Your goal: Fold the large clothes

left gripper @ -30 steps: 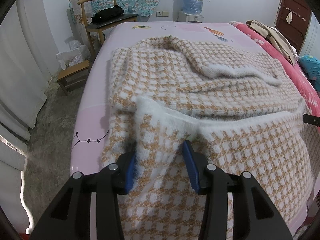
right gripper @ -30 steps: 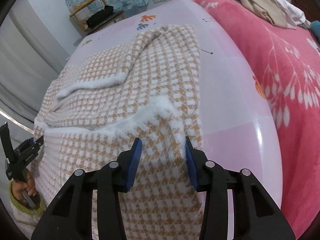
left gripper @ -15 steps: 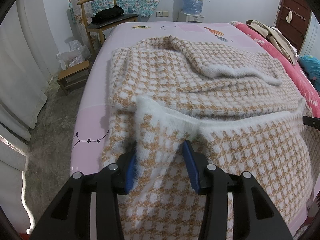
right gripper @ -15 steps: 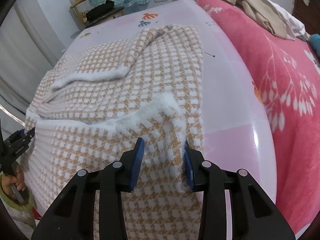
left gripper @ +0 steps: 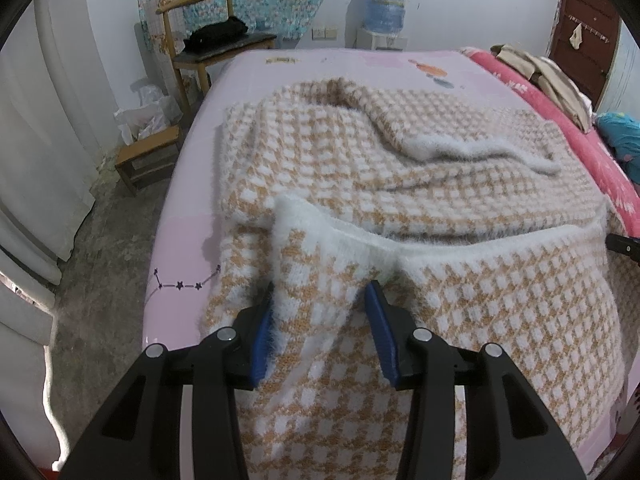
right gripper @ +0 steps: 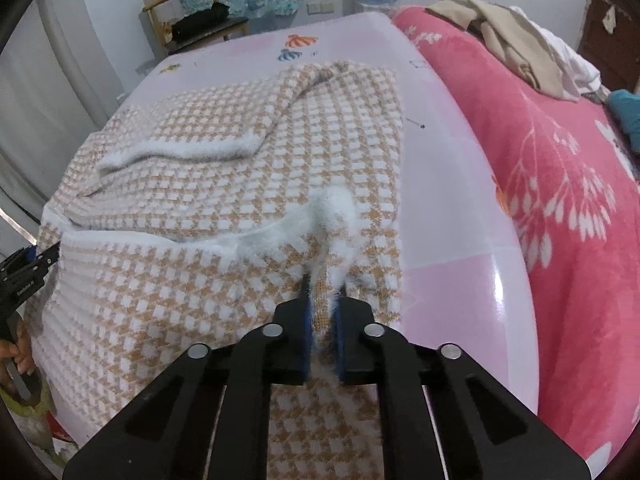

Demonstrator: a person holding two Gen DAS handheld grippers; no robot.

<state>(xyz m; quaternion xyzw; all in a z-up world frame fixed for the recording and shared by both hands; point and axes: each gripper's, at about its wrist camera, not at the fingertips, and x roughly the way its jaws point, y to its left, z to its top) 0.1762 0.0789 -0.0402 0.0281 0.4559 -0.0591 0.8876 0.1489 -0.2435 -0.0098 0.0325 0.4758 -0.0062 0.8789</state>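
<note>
A tan-and-white checked sweater (left gripper: 400,168) lies spread on the bed, its white fluffy hem (left gripper: 480,248) folded up over the body. My left gripper (left gripper: 322,292) sits over the hem's left corner. Its jaws are closing, with a bunch of the knit between the blue pads, which are not pinching it. In the right wrist view the sweater (right gripper: 240,152) fills the middle, and my right gripper (right gripper: 323,286) is shut on a raised fold at the hem's right end (right gripper: 334,208). The left gripper (right gripper: 24,276) shows at the left edge, held by a hand (right gripper: 16,360).
The pink bed sheet (left gripper: 184,248) ends at the bed's left edge, with bare floor beyond. A red floral blanket (right gripper: 560,200) lies to the right with a pile of beige clothes (right gripper: 520,40) on it. A wooden chair (left gripper: 208,40), low stool (left gripper: 148,156) and water bottle (left gripper: 386,4) stand behind.
My right gripper's jaws have closed onto the hem fold, pinching it into a thin ridge. The left gripper has stayed put, its jaws slightly narrower.
</note>
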